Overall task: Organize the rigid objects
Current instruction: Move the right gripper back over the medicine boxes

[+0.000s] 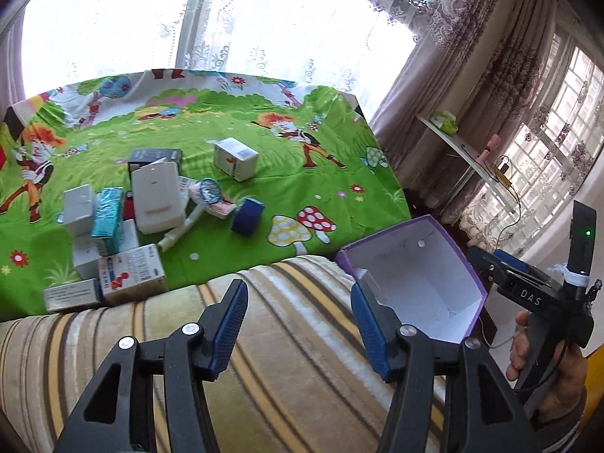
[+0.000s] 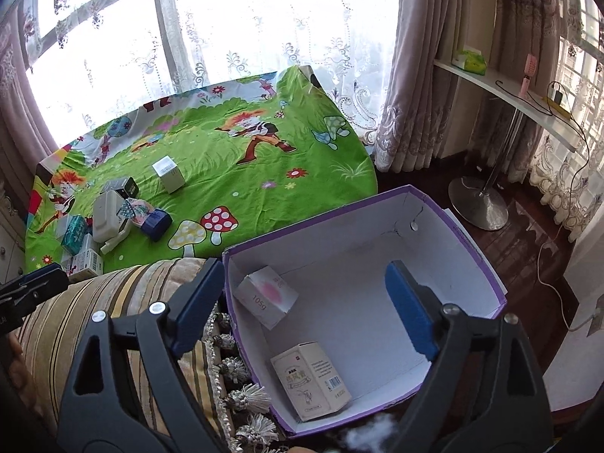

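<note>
both claws are seen spread wide with nothing held: the left claw point(image 1: 300, 317) hangs over a striped cushion point(image 1: 287, 339), and the right claw point(image 2: 307, 315) is poised over the near-left corner of the purple box point(image 2: 472, 241), one finger outside its left wall and one over its floor. two cartons are already lodged in the box: a pink-marked carton point(image 2: 266, 298) tilted against the left wall, and a beige carton point(image 2: 311, 381) lying near the front. the rest of the load is heaped on the green bed sheet point(image 1: 302, 188), well apart from the box: a white case point(image 1: 158, 198), a teal carton point(image 1: 108, 221), a blue tape roll point(image 1: 247, 216), a lone white carton point(image 1: 236, 158) and several more boxes touching one another.

the step in hand is judged to be the return trip between a drop and the next pick. for the next move, an open claw is to be carried across to the heap, and an outlying piece such as the tape roll or the lone carton is best taken first, since the packed ones may be knocked loose.
</note>
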{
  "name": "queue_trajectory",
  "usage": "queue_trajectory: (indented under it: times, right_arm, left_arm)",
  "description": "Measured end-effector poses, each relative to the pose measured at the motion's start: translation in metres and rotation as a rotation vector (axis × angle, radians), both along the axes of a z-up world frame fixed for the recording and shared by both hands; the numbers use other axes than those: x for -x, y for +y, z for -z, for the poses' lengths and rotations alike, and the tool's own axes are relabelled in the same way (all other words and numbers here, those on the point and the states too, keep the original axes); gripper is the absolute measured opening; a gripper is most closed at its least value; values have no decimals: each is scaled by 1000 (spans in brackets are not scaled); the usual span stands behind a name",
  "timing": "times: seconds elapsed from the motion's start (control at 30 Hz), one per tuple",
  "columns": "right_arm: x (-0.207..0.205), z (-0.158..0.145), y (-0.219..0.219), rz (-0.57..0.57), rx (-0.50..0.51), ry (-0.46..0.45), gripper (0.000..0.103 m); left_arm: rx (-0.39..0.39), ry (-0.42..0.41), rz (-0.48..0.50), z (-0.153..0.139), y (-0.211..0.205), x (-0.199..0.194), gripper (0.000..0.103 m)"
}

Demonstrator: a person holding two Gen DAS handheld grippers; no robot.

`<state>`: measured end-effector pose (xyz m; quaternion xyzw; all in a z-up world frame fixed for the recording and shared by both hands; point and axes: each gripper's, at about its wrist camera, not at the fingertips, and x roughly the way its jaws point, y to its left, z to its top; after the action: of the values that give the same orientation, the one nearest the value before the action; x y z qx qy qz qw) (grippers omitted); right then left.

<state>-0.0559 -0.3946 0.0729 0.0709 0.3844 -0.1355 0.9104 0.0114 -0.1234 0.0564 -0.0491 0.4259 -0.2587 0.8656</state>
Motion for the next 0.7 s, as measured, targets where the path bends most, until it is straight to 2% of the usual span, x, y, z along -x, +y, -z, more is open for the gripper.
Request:
queue_trajectory:
  times: [0.1, 0.27, 0.33, 0.43, 0.6, 0.7]
  right_arm:
    - [-4, -1, 10, -37, -5, -9, 89]
    - [-13, 2, 21, -91, -83, -13, 89]
    - [-18, 3, 29, -119, -113, -15, 89]
    - [-26, 5, 41, -163, -141, 0, 89]
    - [-43, 9, 69, -246, -126, 39, 89]
    - [-54, 14, 86, -311, -157, 69, 89]
  left_arm:
    - [20, 16, -47, 2, 31, 0, 58]
    - [-6, 25, -120, 9, 71, 0, 58]
    - [13, 35, -145, 12, 86, -1, 58]
    - [35, 53, -183, 17, 107, -4, 58]
    - [27, 63, -241, 21, 132, -10, 58]
    - [16, 77, -270, 25, 144, -15, 58]
